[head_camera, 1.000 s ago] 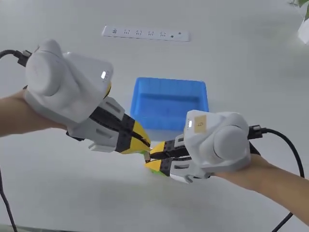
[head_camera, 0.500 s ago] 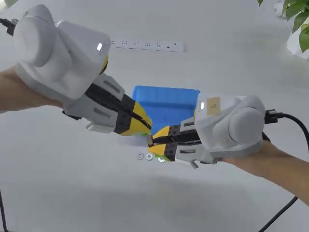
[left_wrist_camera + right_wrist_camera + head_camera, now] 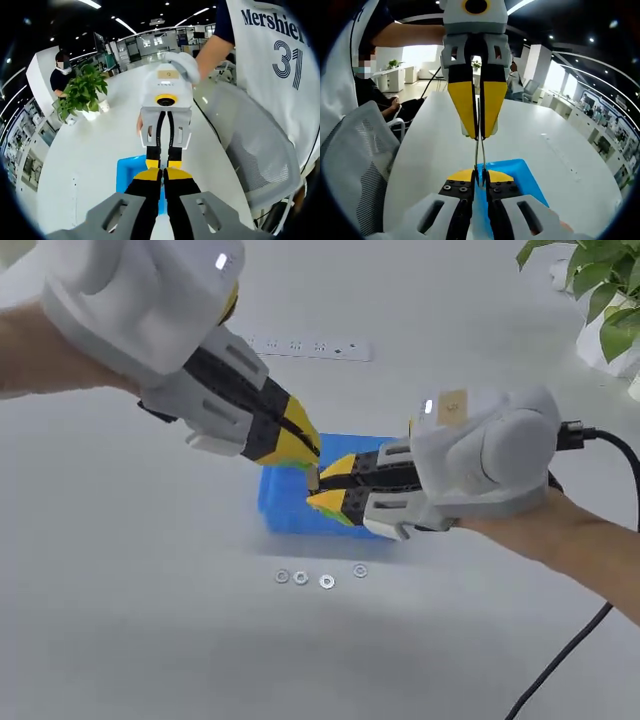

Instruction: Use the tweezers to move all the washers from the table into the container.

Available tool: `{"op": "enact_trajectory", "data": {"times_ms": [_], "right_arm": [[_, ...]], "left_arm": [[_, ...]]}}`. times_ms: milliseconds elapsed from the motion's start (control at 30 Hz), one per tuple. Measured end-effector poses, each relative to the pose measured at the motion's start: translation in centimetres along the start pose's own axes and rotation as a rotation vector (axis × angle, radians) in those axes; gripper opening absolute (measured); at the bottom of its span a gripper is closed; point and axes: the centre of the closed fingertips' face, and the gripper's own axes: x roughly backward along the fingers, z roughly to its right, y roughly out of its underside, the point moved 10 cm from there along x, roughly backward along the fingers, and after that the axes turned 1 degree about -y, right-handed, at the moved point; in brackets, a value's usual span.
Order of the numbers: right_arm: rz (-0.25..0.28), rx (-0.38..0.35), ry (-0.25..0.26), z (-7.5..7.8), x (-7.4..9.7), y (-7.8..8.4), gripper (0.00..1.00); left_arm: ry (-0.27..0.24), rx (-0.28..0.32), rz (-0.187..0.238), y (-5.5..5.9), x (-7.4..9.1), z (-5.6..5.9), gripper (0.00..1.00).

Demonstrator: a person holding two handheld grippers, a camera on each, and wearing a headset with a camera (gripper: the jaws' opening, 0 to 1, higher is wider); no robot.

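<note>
Head view: the blue container (image 3: 283,514) sits on the white table (image 3: 110,600), largely covered by the two grippers held above it, so what lies inside cannot be told. Four washers (image 3: 301,578) lie in a loose row on the table just in front of the container's near wall, apart from it and from both grippers.

The left gripper (image 3: 305,455) slants down from the upper left, and the right gripper (image 3: 322,490) reaches in level from the right. Their yellow tips meet nose to nose above the container's near edge.

In the right gripper view, thin metal tweezers (image 3: 479,150) run from between the left gripper's pressed-together yellow jaws into the right gripper's own jaws, which are also closed around them. A power strip (image 3: 310,345) lies beyond the container, and a potted plant (image 3: 585,280) stands at the far right.
</note>
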Motion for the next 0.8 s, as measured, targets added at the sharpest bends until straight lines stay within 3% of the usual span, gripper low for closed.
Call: {"op": "enact_trajectory", "data": {"times_ms": [133, 267, 667, 800], "right_arm": [[0.002, -0.007, 0.034, 1.6, -0.3, 0.3, 0.09], [-0.016, -0.017, 0.043, 2.8, -1.1, 1.0, 0.09], [-0.059, -0.081, 0.043, 5.1, -3.0, 4.0, 0.09], [-0.068, -0.097, 0.034, 5.3, -3.4, 4.7, 0.09]], "left_arm": [[-0.008, -0.010, 0.002, 0.5, -0.3, -1.6, 0.06], [-0.005, 0.017, 0.007, 1.6, -1.0, -3.0, 0.06], [0.017, 0.071, 0.008, 4.2, -3.8, -5.5, 0.06], [0.024, 0.089, 0.014, 4.9, -4.4, -5.7, 0.06]]}}
